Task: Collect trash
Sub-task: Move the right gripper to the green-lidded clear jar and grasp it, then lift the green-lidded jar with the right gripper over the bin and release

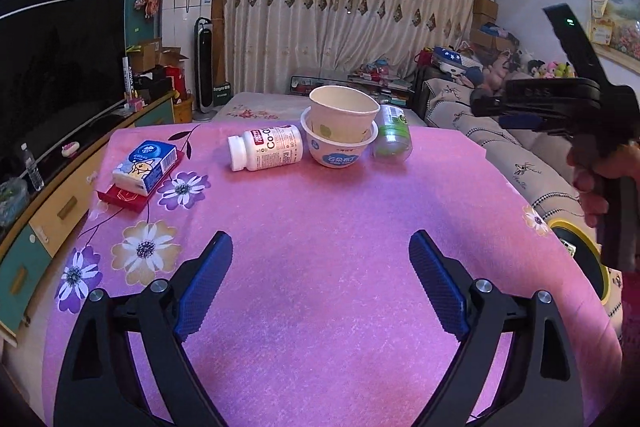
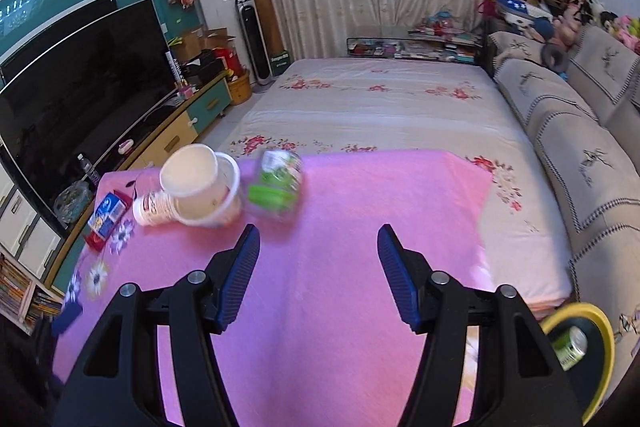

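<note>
On the pink tablecloth point(image 1: 320, 211) at its far edge lie a white pill bottle point(image 1: 266, 147) on its side, a paper cup point(image 1: 344, 117) set inside a white tub point(image 1: 340, 151), and a clear green-labelled jar point(image 1: 392, 137). My left gripper point(image 1: 320, 259) hovers open over the cloth, short of them, with nothing between its fingers. My right gripper point(image 2: 318, 251) is open and empty too, near the jar point(image 2: 276, 185), the cup point(image 2: 192, 179) and the pill bottle point(image 2: 150, 207). A yellow-rimmed bin point(image 2: 600, 331) at the table's right side holds a green can point(image 2: 570, 345).
A tissue pack point(image 1: 146, 167) rests on a red box point(image 1: 132, 193) at the cloth's left. A TV cabinet point(image 1: 60, 211) runs along the left, a sofa point(image 2: 580, 131) along the right, a flowered bed point(image 2: 380, 107) beyond. A hand holding the right gripper's handle point(image 1: 600, 187) shows at right.
</note>
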`<move>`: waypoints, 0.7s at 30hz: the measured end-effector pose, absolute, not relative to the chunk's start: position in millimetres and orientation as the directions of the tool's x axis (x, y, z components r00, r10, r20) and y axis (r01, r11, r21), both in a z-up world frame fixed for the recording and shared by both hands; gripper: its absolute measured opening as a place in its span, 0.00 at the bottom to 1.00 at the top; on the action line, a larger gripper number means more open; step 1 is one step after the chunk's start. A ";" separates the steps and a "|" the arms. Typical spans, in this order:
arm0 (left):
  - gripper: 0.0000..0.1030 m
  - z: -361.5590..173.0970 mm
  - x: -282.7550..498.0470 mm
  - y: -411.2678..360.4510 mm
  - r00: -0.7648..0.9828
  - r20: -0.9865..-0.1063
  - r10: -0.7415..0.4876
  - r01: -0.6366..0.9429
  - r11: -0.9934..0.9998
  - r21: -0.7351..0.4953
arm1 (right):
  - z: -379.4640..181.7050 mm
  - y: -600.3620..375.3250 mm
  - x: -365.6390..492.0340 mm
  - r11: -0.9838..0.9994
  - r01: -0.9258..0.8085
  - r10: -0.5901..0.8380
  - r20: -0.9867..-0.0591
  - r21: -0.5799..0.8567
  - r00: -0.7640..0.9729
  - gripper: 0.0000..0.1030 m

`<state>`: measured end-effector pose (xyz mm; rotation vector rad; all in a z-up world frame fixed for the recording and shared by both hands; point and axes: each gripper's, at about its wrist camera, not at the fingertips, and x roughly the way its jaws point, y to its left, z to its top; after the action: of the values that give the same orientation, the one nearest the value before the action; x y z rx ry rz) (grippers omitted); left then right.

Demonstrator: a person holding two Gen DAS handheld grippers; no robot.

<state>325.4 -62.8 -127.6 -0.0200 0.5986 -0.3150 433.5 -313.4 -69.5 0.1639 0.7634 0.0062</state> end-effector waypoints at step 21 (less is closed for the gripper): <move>0.87 -126.4 316.2 -68.4 0.787 -0.537 -0.304 0.289 0.951 -0.114 | -114.0 -277.5 578.0 0.967 0.195 0.020 -0.818 0.161 0.575 0.56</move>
<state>316.2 -68.4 -126.4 -0.0258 0.5827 -0.3194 578.0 -277.5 -114.0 0.2447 0.9557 -0.1037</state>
